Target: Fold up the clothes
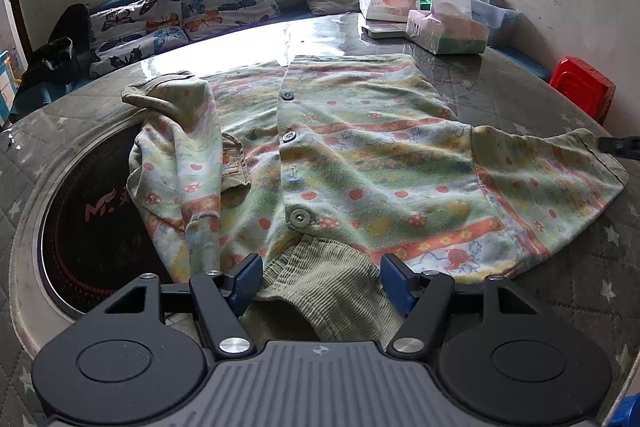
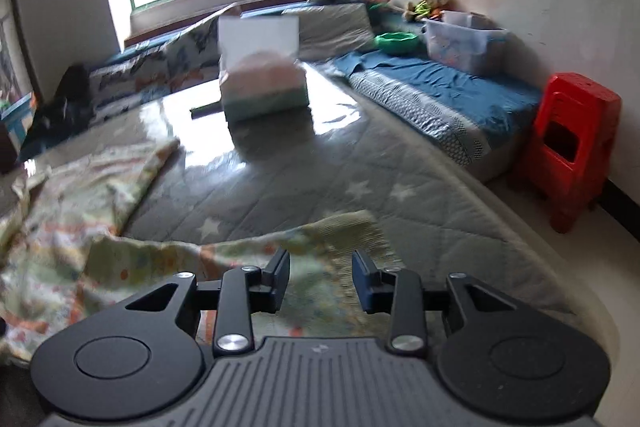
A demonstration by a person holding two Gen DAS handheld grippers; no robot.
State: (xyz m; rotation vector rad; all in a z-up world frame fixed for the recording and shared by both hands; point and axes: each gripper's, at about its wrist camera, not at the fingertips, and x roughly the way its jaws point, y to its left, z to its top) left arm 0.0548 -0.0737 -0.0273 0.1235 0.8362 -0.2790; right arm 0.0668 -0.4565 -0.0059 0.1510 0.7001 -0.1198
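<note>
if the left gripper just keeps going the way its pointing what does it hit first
Most likely the ribbed green collar of the patterned cardigan, which already lies between the left gripper's open fingers; depth is hard to judge.

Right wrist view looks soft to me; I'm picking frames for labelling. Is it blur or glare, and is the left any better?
Right wrist view: motion blur smears the tissue box and cardigan; window glare on the glossy table. Left wrist view: sharp, buttons crisp, similar glare on the far tabletop, fisheye bending at edges.

Right-wrist view motion-blurred; cardigan [image 2: 80, 227] cut off at left edge, tissue box [image 2: 264, 87] smeared.
</note>
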